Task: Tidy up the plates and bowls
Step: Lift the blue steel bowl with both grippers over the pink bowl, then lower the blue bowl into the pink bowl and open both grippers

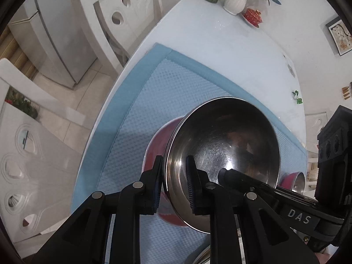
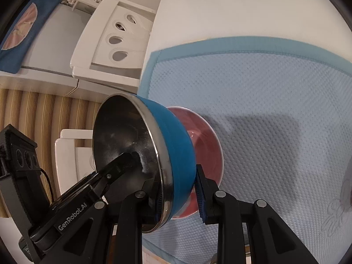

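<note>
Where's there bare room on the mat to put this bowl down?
Bare mat lies right of the red plate, and between the plate and the mat's far border. It is crowded at the plate, where both hand-held grippers hold the bowl.

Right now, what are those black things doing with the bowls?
A person holds a gripping tool in each hand. The left tool is clamped on the rim of a steel bowl. The right tool is clamped on the rim of a blue bowl, steel inside. Both bowls are tilted above a red bowl that sits on the blue mat.
</note>
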Demonstrator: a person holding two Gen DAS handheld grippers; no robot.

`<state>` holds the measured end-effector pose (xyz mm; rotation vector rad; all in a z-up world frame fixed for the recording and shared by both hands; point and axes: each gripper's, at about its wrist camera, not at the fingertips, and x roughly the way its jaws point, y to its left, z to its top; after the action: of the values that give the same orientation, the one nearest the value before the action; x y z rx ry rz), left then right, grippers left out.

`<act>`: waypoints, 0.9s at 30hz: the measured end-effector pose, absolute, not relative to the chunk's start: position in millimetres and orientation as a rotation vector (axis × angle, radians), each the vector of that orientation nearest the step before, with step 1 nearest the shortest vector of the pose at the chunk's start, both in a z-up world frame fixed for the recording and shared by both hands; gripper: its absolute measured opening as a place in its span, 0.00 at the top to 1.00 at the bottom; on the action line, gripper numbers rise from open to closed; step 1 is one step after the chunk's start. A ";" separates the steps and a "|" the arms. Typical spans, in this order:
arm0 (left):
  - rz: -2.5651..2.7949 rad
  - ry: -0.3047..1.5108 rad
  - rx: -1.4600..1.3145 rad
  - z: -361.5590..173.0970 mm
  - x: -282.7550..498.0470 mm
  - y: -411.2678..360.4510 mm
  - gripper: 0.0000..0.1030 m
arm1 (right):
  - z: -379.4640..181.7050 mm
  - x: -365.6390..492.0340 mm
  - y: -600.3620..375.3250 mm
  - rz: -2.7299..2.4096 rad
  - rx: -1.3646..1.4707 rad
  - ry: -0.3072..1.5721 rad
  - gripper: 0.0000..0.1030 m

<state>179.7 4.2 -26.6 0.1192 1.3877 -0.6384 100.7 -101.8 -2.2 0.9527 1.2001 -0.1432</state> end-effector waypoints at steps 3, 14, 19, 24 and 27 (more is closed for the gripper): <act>-0.638 1.396 0.125 -32.5 179.9 5.3 0.84 | -9.4 101.5 -100.7 -0.145 0.957 1.212 0.76; -0.628 1.433 0.153 -47.5 177.2 8.0 0.84 | -24.8 110.1 -96.1 -0.157 0.935 1.257 0.76; -0.620 1.441 0.163 -50.5 176.7 7.8 0.84 | -28.3 111.8 -94.9 -0.158 0.939 1.266 0.76; -0.616 1.442 0.166 -52.2 176.6 8.1 0.82 | -30.0 111.6 -95.4 -0.161 0.957 1.261 0.74; -0.619 1.440 0.170 -51.8 176.9 9.0 0.82 | -28.2 110.3 -98.7 -0.174 0.941 1.267 0.74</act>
<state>176.9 9.0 -51.8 0.1696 1.4397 -0.6187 110.3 -98.7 -28.2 0.9410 1.2670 -0.1743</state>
